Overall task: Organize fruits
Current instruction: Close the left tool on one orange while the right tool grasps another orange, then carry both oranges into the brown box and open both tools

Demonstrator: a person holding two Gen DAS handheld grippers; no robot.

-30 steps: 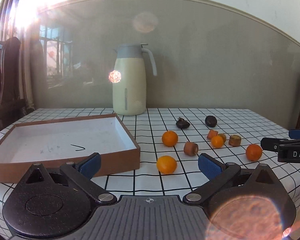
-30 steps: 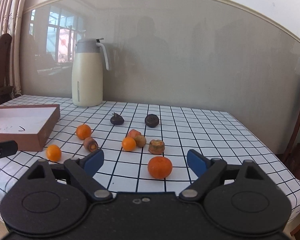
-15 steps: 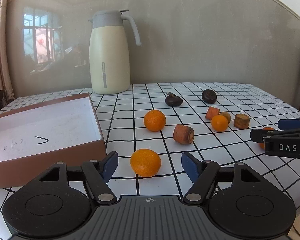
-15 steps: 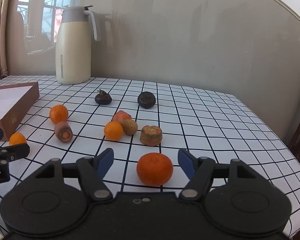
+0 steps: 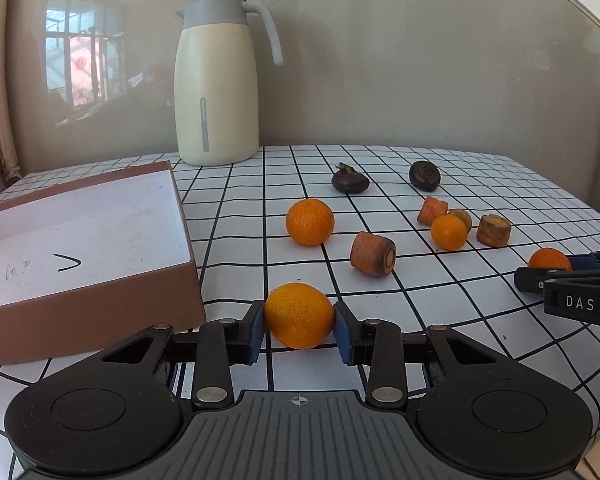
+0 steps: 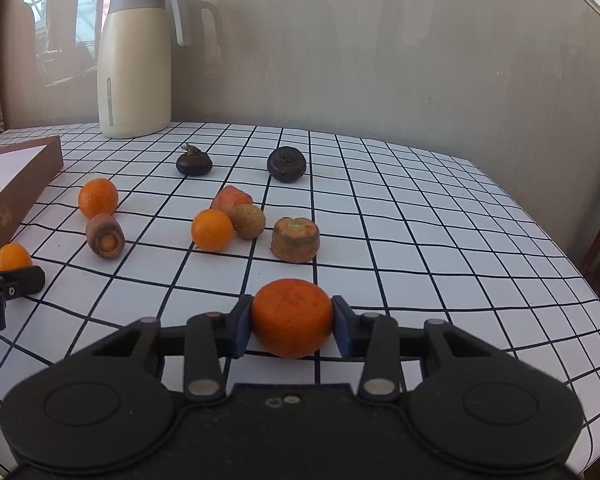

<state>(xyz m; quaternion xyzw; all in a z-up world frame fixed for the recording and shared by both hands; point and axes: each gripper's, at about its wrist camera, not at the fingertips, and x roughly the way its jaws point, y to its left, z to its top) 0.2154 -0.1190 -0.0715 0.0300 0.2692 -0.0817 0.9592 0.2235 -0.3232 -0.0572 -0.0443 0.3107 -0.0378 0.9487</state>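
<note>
At the far left sits the brown cardboard box (image 5: 100, 236), open and white inside with a pen mark on its floor; it looks like the place the fruit is meant to go, which would explain why it lies within easy reach of the left gripper (image 5: 299, 326). That gripper has its blue pads pressed against both sides of a small orange citrus (image 5: 299, 315), low over the checked tablecloth (image 5: 480, 344) just beside the box's near corner. Whether the fruit is off the cloth yet is hard to say, since its underside is hidden by the fingers.

Behind, a cream thermos jug (image 5: 216, 84) stands by the wall. Mid-table lie another mandarin (image 5: 310, 222), a carrot stub (image 5: 372, 254), two dark water chestnuts (image 6: 194, 163), a second small citrus (image 6: 212, 230), a brownish round fruit (image 6: 248, 221) and a carrot top piece (image 6: 296, 239), all loose and apart from the box.

To the right, the right gripper (image 6: 292, 324) is clamped on a deeper-orange mandarin (image 6: 292, 316), likewise low over the cloth. Taking one fruit in each tool probably saves a trip. The box is cut off in the right wrist view, and the third carrot piece (image 6: 232, 198) is half hidden.
</note>
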